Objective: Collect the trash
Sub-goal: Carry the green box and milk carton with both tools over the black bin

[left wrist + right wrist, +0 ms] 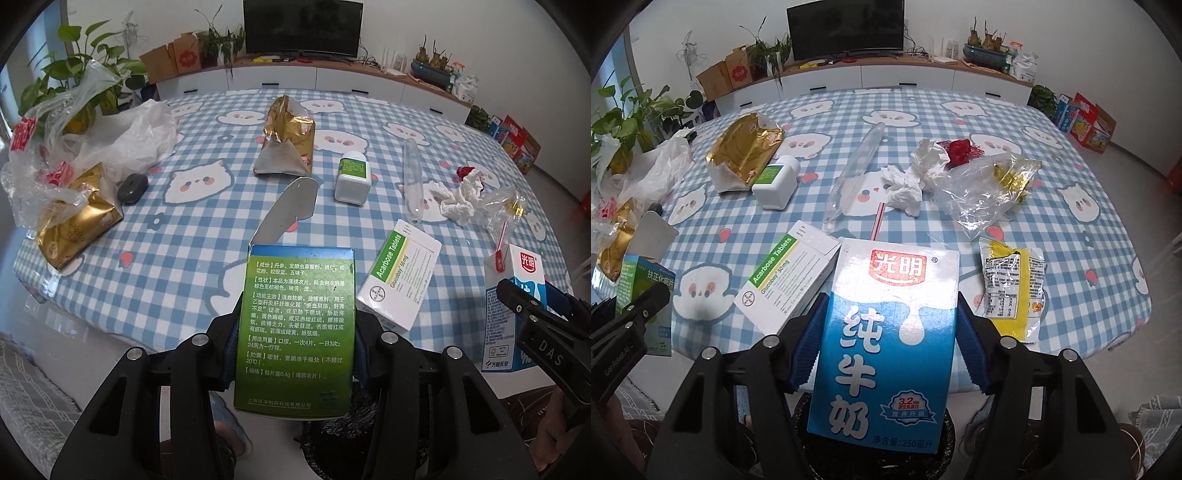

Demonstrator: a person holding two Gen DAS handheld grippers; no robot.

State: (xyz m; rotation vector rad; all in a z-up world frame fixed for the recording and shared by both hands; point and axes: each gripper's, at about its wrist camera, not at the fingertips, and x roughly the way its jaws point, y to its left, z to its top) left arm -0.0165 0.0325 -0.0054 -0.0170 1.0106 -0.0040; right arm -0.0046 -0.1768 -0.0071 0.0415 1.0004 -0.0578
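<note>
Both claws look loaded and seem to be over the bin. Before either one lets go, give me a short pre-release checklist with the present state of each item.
1. Left claw shut on green medicine box: ok.
2. Right claw shut on milk carton: ok.
3. Black-lined bin under the milk carton: ok, dark liner shows just below it.
4. Bin under the green medicine box: ok, black liner visible beneath it in the left wrist view.
5. Bin has room for both: cannot tell, its inside is hidden.
6. Acarbose box stays out of the way: ok, it lies on the tablecloth, apart from both claws.
</note>
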